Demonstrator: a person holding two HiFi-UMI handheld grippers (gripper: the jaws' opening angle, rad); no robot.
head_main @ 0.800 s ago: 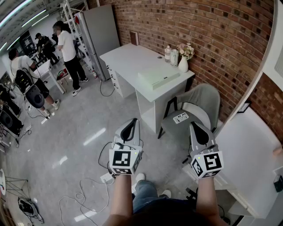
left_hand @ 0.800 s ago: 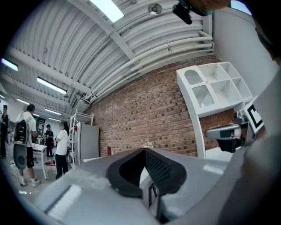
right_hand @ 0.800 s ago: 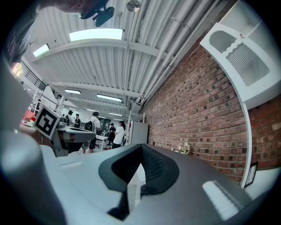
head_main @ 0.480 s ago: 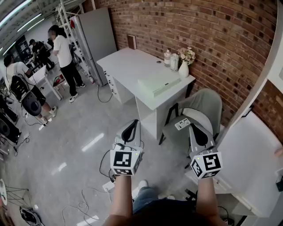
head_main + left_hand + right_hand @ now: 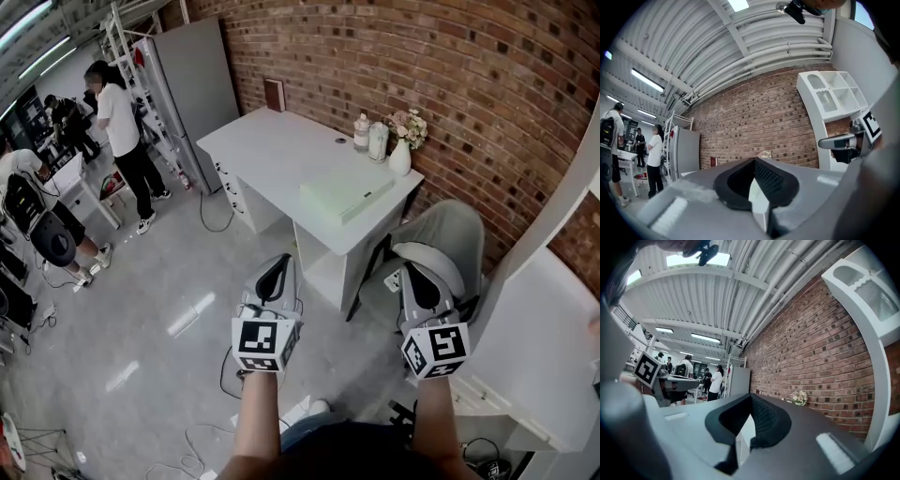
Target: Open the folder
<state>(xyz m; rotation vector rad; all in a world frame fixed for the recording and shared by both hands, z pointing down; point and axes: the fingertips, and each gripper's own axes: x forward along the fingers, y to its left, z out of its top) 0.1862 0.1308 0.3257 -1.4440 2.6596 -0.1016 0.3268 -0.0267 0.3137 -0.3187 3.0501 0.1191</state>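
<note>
The folder on the desk looks light and bendy (cover probably slick); best pinched at its free edge. Left gripper and right gripper: closed, empty.

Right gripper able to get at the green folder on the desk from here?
Probably not yet: the folder lies on the desk well ahead of the right gripper, with the grey chair in between.

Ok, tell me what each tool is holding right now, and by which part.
Nothing. The left tool and the right tool are both shut with nothing between their jaws. The flat pale green folder lies untouched on the white desk.
</note>
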